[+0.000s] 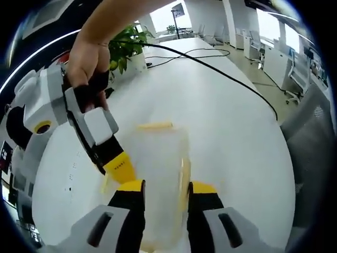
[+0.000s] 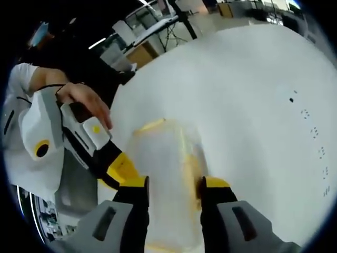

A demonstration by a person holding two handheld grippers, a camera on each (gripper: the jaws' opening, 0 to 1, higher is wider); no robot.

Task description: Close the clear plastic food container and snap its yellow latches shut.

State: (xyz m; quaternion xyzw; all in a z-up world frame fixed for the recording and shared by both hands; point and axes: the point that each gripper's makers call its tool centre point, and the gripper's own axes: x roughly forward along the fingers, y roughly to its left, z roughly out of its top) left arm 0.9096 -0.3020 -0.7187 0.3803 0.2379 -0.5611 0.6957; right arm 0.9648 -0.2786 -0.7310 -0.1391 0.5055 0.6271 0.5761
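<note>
In the left gripper view the left tool [image 1: 166, 186] has its yellow-tipped jaws parted, one on each side of the clear plastic container [image 1: 158, 179], which sits on the white worktop [image 1: 226, 137] right ahead of the tool. The jaws stand close against the container's two long sides, level with a yellow latch [image 1: 184, 176] on the inner side of the right jaw; whether they press on it cannot be told. Another yellow latch [image 1: 154, 126] lies along the container's far edge. The right tool [image 1: 113, 161] comes in from the left of this view, held by a hand [image 1: 89, 55], its yellow tip touching or just beside the container's near left corner. Beyond the hand stand a green plant [image 1: 124, 45] and a black cable [image 1: 210, 66] running across the worktop.

In the right gripper view the right tool [image 2: 172, 185] likewise has its jaws parted around the container [image 2: 166, 174], a latch [image 2: 190, 168] just inside its right jaw and another [image 2: 150, 125] at the far edge. The left tool [image 2: 118, 166] enters from the left, gripped by a hand [image 2: 84, 100], its yellow tip against the container's left side. Small dark marks [image 2: 310, 132] on the worktop [image 2: 247, 89] are too small to read; no legible writing shows on the container or tools.
</note>
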